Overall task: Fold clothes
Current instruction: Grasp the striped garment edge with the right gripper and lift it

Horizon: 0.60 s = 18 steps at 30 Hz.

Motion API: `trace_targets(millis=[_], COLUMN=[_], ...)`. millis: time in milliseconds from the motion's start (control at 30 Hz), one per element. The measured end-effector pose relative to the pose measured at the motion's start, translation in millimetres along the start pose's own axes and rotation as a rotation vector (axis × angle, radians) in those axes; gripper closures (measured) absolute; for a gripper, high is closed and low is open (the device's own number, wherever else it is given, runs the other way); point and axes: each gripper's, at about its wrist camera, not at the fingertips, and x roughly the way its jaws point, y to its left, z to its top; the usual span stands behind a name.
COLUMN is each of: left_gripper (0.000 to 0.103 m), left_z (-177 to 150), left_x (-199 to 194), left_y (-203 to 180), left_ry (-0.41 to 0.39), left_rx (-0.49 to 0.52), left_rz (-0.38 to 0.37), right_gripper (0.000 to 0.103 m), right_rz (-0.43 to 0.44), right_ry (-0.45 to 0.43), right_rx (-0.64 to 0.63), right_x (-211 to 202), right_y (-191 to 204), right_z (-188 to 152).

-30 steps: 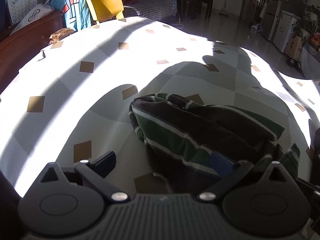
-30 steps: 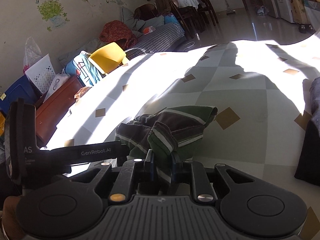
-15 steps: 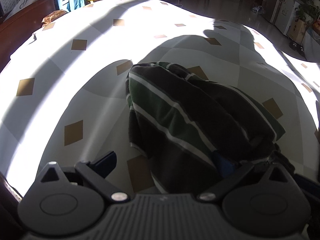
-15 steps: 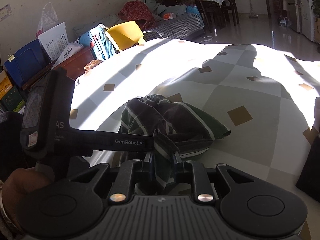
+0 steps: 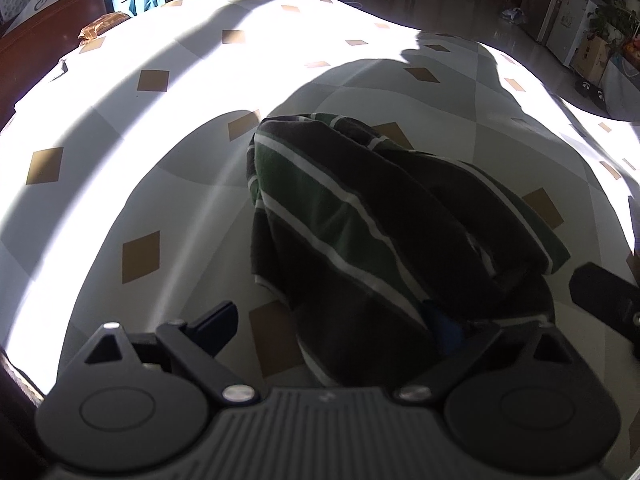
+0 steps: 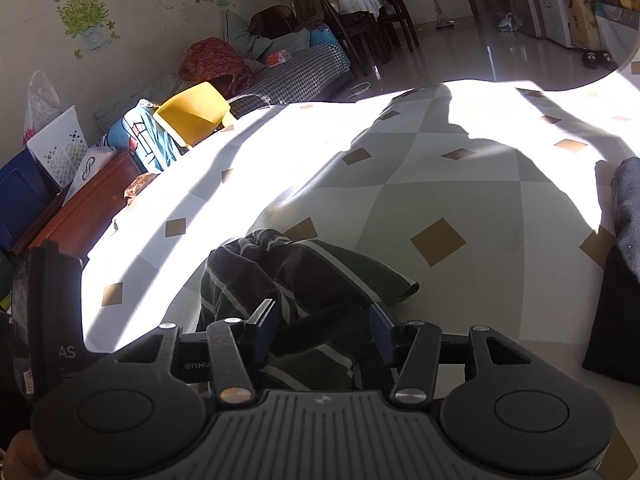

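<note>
Left gripper (image 5: 332, 320), jaws spread wide and closing slightly: striped garment (image 5: 360, 232) bunched on the checked tablecloth (image 5: 100, 152), long axis from eleven to five o'clock, near end draped across the right finger (image 5: 444, 328), no pinch. Right gripper (image 6: 324, 324), jaws just opened to a half spread, cloth lying slack between unpressed pads at twelve o'clock; nearer of the two. Right view only: dark folded pile (image 6: 624, 264) at three o'clock, left gripper's body at nine.
</note>
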Motion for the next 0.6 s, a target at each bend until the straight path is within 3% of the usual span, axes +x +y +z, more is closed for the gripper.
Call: trace_targets(millis=[300, 600], left_gripper=[0.006, 0.006], left_z=[1.6, 2.1], left_x=[3.2, 7.5], left_y=[5.2, 11.0], left_ry=[0.011, 0.02], left_rx=[-0.009, -0.017], left_rz=[-0.031, -0.048], right_gripper=[0.047, 0.046], right_rz=[-0.054, -0.026], right_ry=[0.057, 0.073], right_rx=[0.07, 0.115], right_x=[44.3, 73.8], right_y=[-13.8, -12.6], right_z=[4.4, 4.3])
